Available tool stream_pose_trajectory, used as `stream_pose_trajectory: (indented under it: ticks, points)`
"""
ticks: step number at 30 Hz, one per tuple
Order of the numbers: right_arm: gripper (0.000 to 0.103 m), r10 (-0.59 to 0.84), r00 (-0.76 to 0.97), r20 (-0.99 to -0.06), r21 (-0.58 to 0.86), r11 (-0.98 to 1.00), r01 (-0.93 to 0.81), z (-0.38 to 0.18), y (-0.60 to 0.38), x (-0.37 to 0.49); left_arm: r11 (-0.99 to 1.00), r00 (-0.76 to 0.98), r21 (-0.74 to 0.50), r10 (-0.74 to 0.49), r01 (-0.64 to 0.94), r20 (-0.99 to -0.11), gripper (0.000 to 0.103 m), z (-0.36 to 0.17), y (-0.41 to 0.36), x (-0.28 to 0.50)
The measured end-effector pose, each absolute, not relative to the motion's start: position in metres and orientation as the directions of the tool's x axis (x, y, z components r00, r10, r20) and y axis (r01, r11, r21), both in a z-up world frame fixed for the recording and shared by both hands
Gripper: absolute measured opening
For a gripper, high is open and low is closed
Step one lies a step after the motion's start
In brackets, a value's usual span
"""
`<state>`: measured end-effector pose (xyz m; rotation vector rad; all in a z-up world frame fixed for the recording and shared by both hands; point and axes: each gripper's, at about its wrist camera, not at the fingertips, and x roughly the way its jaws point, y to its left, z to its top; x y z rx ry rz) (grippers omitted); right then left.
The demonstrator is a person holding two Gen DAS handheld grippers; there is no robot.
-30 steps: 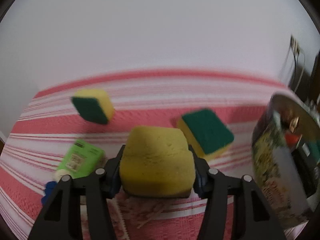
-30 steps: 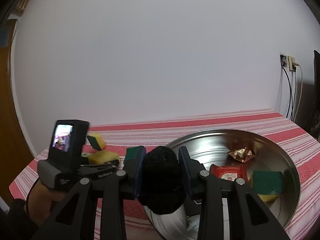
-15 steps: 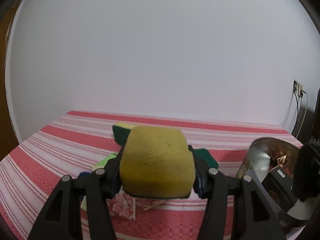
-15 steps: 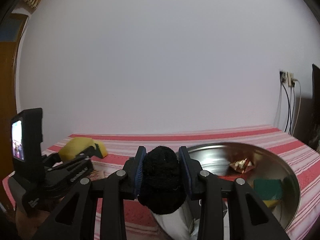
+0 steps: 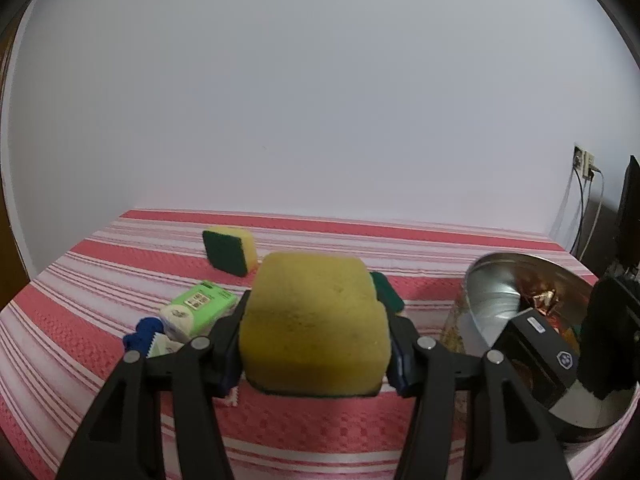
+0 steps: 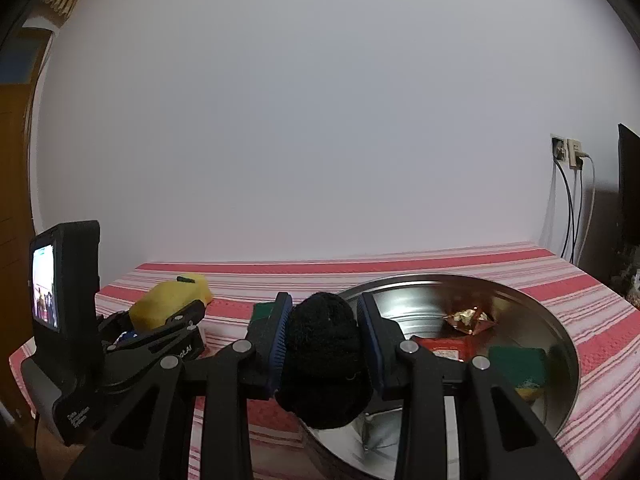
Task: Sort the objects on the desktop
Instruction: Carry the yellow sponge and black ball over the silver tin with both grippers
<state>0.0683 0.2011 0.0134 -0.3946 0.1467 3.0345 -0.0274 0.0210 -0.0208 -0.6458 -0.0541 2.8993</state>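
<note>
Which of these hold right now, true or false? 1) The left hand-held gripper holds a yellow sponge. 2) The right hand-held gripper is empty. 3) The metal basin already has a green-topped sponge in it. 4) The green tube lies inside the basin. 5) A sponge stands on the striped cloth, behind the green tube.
1) True: the left hand-held gripper clamps the yellow sponge.
2) False: the right hand-held gripper grips a black fuzzy ball.
3) True: the green-topped sponge lies in the metal basin.
4) False: the green tube lies on the striped cloth.
5) True: a standing sponge.
</note>
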Motion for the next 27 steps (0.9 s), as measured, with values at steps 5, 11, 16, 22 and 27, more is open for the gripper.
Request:
stream_pose_trajectory:
  ticks: [5,11,16,22,27]
  points:
    - [0.037,0.087,-0.957,-0.278,0.110,-0.986,-0.122,0.014,0.208,0.072,-0.983,-0.886,-0.062,0.184,-0.174,-0.427,0.056,-0.022,0.030,-0.023]
    - [0.037,0.099,-0.956,-0.275,0.117,-0.984,-0.136,0.014,0.217,0.075,-0.973,-0.862,-0.102,0.230,-0.206,-0.451,0.056,-0.025,0.035,-0.020]
    - [0.037,0.112,-0.956,-0.270,0.119,-0.982,-0.148,0.014,0.223,0.075,-0.963,-0.846,-0.123,0.271,-0.241,-0.459,0.056,-0.022,0.041,-0.013]
    - [0.037,0.131,-0.956,-0.264,0.131,-0.977,-0.170,0.015,0.233,0.080,-0.954,-0.846,-0.114,0.297,-0.276,-0.443,0.056,-0.013,0.053,-0.001]
    - [0.037,0.148,-0.955,-0.257,0.135,-0.973,-0.187,0.016,0.239,0.085,-0.946,-0.843,-0.110,0.322,-0.305,-0.431,0.056,-0.005,0.065,0.008]
